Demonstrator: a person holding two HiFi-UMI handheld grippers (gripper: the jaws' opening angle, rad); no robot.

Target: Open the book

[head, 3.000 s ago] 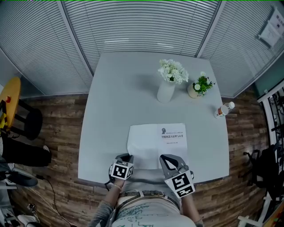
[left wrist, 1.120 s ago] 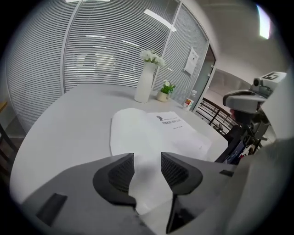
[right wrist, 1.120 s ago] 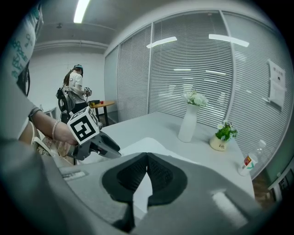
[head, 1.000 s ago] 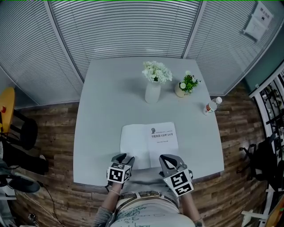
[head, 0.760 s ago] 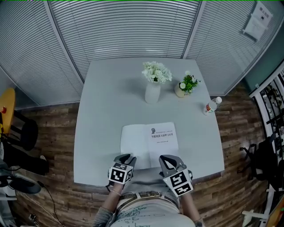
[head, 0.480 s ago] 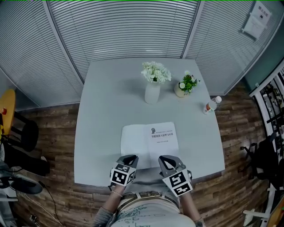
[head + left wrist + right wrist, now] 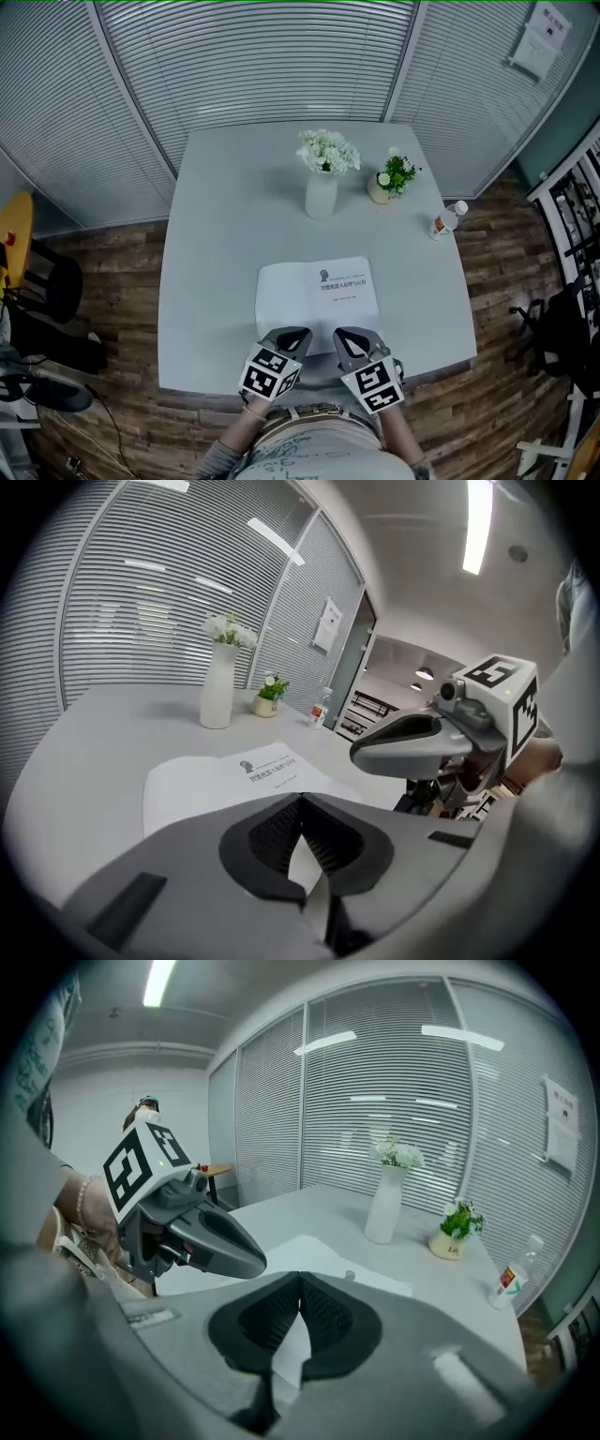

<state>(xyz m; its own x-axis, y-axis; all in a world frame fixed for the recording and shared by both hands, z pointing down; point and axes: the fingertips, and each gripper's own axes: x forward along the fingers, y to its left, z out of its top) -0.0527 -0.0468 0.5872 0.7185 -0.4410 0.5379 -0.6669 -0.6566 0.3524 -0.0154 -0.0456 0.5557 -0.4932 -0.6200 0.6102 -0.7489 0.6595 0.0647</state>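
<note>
Head view looks steeply down on a pale grey square table [image 7: 220,244] with an open white paper book [image 7: 317,291] lying flat near the table's lower edge, a little right of the frame's centre. Its right-hand page carries a small printed emblem and lines of dark print, and its left-hand page is blank. At the bottom of the frame the left gripper [image 7: 294,334], grey with a black-and-white marker cube, sits over the book's lower edge on the blank page's side. The right gripper [image 7: 347,335], of the same build, sits just beside it over the printed page's lower edge.

Left gripper view shows its two black ribbed pads [image 7: 274,832] meeting at the tips. The jaws have just been closing and now stand pressed together, with nothing pinched between them; the white page shows only through the gap behind the tips. Right gripper view shows its pads [image 7: 330,1316] likewise touching at the tips, on nothing.

Toward the top of the table stands a tall white vase of white flowers [image 7: 322,183]. To its right is a small round pot with a green plant [image 7: 389,181]. A small clear plastic bottle [image 7: 444,220] stands at the table's right edge, well apart from the book.
</note>
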